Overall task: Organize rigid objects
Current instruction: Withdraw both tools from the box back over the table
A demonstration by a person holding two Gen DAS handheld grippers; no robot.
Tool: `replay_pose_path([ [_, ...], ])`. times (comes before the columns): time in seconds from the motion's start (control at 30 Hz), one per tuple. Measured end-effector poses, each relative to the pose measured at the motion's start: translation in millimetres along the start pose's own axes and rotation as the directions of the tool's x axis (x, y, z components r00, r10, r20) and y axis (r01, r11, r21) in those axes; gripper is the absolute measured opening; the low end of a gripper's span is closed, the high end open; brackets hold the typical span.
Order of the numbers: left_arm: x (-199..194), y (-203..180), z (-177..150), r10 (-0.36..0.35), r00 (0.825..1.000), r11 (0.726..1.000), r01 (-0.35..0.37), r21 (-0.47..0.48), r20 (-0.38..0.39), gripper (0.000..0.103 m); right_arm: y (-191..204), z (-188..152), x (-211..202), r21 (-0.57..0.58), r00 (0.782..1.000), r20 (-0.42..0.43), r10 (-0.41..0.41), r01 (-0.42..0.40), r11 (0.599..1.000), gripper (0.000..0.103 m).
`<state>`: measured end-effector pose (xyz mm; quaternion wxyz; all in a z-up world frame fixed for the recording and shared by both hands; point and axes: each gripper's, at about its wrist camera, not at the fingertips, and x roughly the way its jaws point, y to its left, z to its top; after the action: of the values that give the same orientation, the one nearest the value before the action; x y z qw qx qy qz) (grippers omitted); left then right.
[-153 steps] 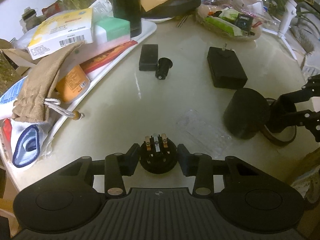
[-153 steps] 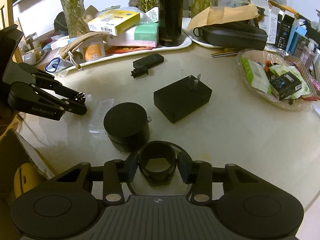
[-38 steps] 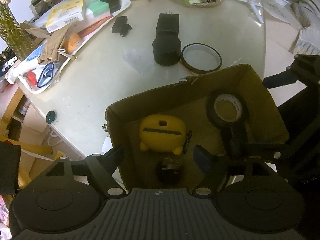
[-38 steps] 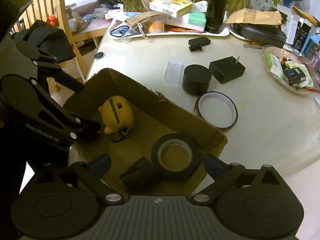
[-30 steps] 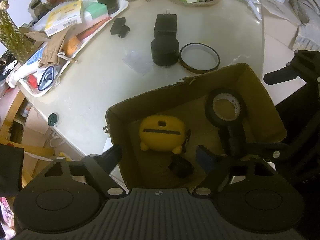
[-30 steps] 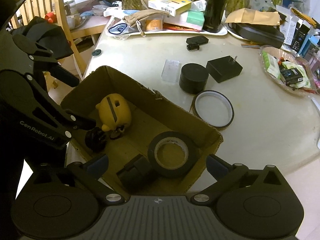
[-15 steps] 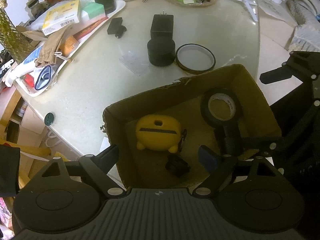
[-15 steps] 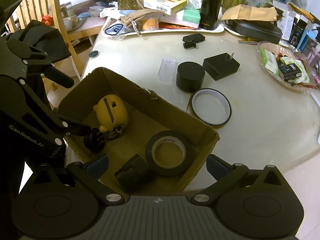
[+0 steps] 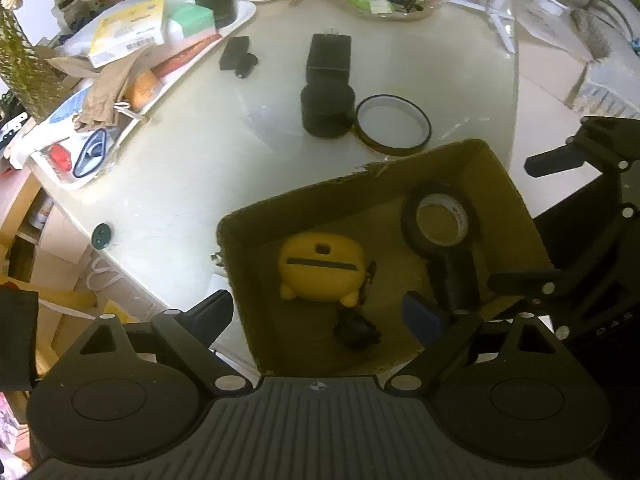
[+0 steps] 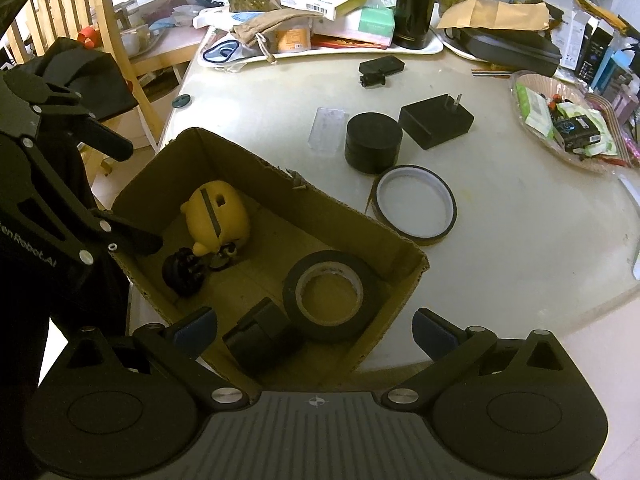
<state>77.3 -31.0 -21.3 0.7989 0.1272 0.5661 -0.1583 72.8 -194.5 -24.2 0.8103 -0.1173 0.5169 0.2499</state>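
Observation:
An open cardboard box (image 9: 472,160) (image 10: 360,216) sits at the table's near edge. Inside lie a yellow piggy bank (image 9: 320,268) (image 10: 218,214), a black tape roll (image 9: 440,218) (image 10: 330,290), a small black round plug (image 9: 356,332) (image 10: 186,270) and a black block (image 10: 262,338). My left gripper (image 9: 320,312) is open and empty above the box. My right gripper (image 10: 314,326) is open and empty above the box. On the table stand a black cylinder (image 9: 328,108) (image 10: 374,142), a thin tape ring (image 9: 394,126) (image 10: 416,204), a black charger (image 9: 330,58) (image 10: 438,120) and two small black parts (image 9: 238,58) (image 10: 378,70).
A white tray (image 9: 240,20) with boxes, a pouch and a dark bottle (image 10: 416,0) lines the table's far left. A bowl of packets (image 10: 568,124) sits at the right. A clear plastic piece (image 10: 328,130) lies by the cylinder. A wooden chair (image 10: 116,40) stands left.
Five seconds ago each gripper held a black part on the table. Now both are open over the box, with the plug and the block lying inside. Both have risen slightly in the last second.

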Motion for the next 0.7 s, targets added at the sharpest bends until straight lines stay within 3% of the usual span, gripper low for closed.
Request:
replay_pose_path([
  [0.7, -7.5, 19.4, 12.7, 0.01, 0.999, 0.999, -0.008, -0.033, 0.05, 0.092, -26.2, 11.1, -11.7, 0.078, 0.999, 0.049, -0.023, 0.019, 0.997, 0.103],
])
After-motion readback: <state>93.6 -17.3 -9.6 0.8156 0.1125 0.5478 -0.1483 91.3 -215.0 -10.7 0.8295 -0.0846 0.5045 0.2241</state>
